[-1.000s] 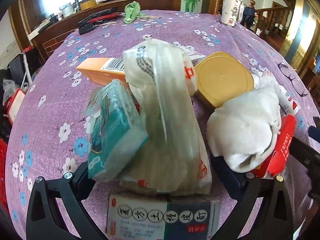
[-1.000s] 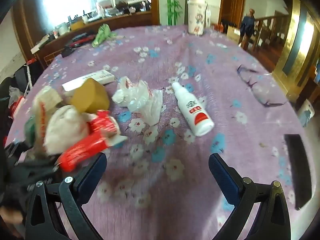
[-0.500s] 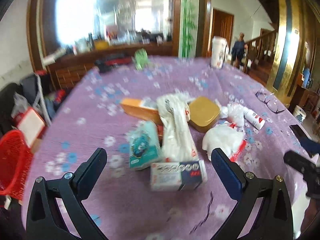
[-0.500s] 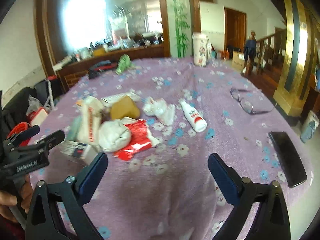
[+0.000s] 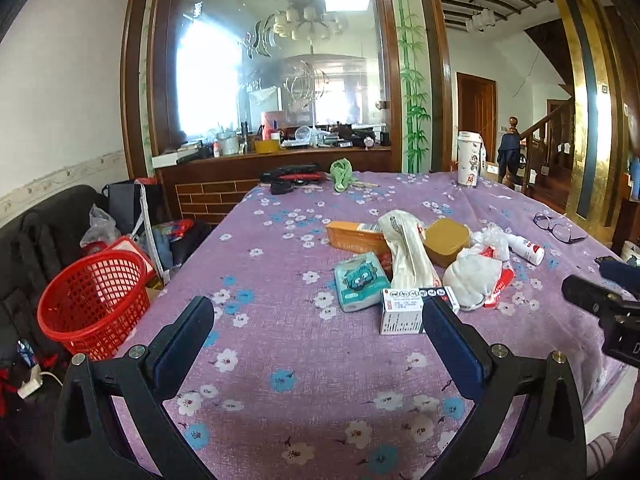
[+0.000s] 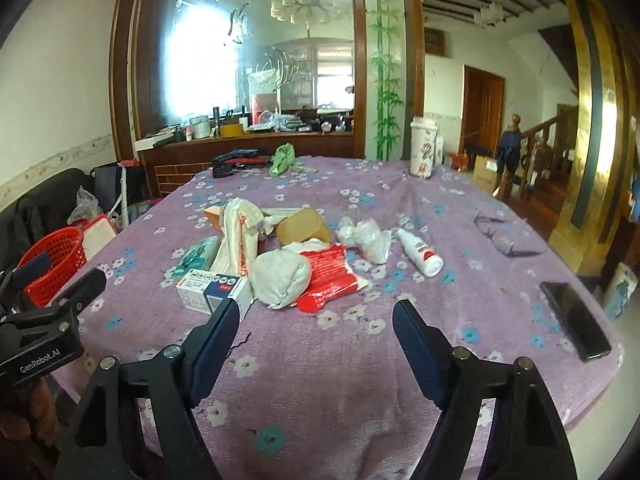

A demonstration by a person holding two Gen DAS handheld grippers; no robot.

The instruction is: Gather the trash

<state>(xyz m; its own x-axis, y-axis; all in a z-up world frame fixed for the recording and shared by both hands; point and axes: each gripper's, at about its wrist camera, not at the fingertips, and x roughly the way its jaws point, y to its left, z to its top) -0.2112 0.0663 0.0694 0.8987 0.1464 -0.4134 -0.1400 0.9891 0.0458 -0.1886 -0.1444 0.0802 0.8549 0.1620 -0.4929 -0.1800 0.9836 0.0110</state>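
A heap of trash lies mid-table: a white medicine box (image 5: 402,310), a teal tissue pack (image 5: 357,281), a white plastic bag (image 5: 408,248), an orange box (image 5: 354,234), a tan lid (image 5: 446,236), a white wad (image 6: 282,278) and a red wrapper (image 6: 328,276). A red basket (image 5: 94,302) stands on the floor at the left. My left gripper (image 5: 318,322) is open and empty, pulled back from the heap. My right gripper (image 6: 316,318) holds nothing, its jaws are closing, and it hangs short of the wad.
A purple flowered cloth (image 6: 360,364) covers the table. On it lie a spray bottle (image 6: 420,252), crumpled plastic (image 6: 366,236), glasses (image 6: 494,232), a black phone (image 6: 574,320), a paper cup (image 6: 422,152) and a green rag (image 6: 282,158). Bags and a dark sofa (image 5: 36,232) crowd the left floor.
Both grippers have drawn back and risen from the heap, so the trash looks smaller and the basket has come into view. The right jaws have narrowed a little.
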